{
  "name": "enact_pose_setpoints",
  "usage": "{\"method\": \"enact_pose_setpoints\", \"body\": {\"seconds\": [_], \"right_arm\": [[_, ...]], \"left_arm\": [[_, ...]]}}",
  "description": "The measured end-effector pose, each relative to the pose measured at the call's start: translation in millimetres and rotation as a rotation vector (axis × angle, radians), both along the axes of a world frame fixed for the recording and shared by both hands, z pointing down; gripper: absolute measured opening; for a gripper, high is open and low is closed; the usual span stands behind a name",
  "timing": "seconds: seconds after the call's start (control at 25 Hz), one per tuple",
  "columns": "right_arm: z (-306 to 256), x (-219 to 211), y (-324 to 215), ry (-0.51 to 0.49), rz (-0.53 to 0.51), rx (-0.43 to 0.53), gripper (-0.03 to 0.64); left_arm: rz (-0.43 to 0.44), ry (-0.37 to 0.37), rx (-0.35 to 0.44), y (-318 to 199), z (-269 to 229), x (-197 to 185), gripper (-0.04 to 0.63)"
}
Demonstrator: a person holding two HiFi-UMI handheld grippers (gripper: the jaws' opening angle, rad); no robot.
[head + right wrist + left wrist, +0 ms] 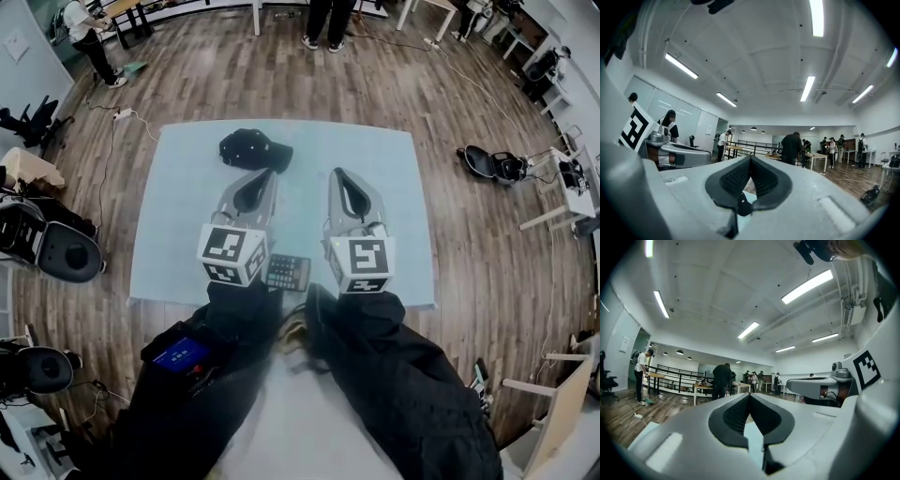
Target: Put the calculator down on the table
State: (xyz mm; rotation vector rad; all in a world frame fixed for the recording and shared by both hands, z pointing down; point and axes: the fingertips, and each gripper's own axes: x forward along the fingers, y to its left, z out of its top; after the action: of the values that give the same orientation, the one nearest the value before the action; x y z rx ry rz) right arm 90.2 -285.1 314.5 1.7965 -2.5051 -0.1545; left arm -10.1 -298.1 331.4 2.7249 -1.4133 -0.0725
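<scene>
Nearest the camera, 2 dark sleeves [375, 375] reach forward, and a small device with a blue screen [180, 354] sits on the left one. Just past the cuffs, the calculator [287, 272] lies flat on the table [178, 234], close to its near edge and between the 2 marker cubes. The left cube [232, 254] covers the calculator's left end in the head view, while the right cube [360, 263] stands just clear of it.

Neither tool touches the calculator. The left gripper [266, 174] [750, 394] has its jaws together at the tips, with nothing between them. The right gripper [336, 172] [751, 158] is likewise closed and empty. Both point level across the tabletop, side by side but apart.

Ahead of the left gripper, a black cap [255, 150] rests on the far part of the table, the only other thing on it. Beyond the table is a wooden floor [469, 244], with black chairs [56, 248] to the left and an open black bag [492, 164] to the right. Farther off, several people [792, 147] stand at desks.
</scene>
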Motion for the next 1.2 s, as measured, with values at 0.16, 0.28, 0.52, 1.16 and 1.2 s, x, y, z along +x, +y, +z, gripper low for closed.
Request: {"method": "enact_pose_setpoints", "body": {"seconds": [0.16,0.28,0.52,1.16,1.2], "right_arm": [[3,-3,0,0.003,0.000,-0.005,-0.006],[5,-2,-1,-0.003,0.005,-0.009,-0.006],[7,-2,-2,-0.011,0.010,-0.016,-0.006],[14,-7,0,-0.006,-0.007,-0.018,-0.006],[14,-7,0,-0.006,-0.009,-0.018,-0.006]], "left_arm": [[-0.002,-0.007,-0.008,0,2,-1,-0.002],[-0.002,-0.013,-0.015,0,5,-1,-0.003],[-0.002,-0.018,-0.024,0,7,-1,-0.003],[0.006,-0.020,-0.044,1,16,0,-0.003],[0.007,-0.020,-0.045,1,18,0,-0.003]]}}
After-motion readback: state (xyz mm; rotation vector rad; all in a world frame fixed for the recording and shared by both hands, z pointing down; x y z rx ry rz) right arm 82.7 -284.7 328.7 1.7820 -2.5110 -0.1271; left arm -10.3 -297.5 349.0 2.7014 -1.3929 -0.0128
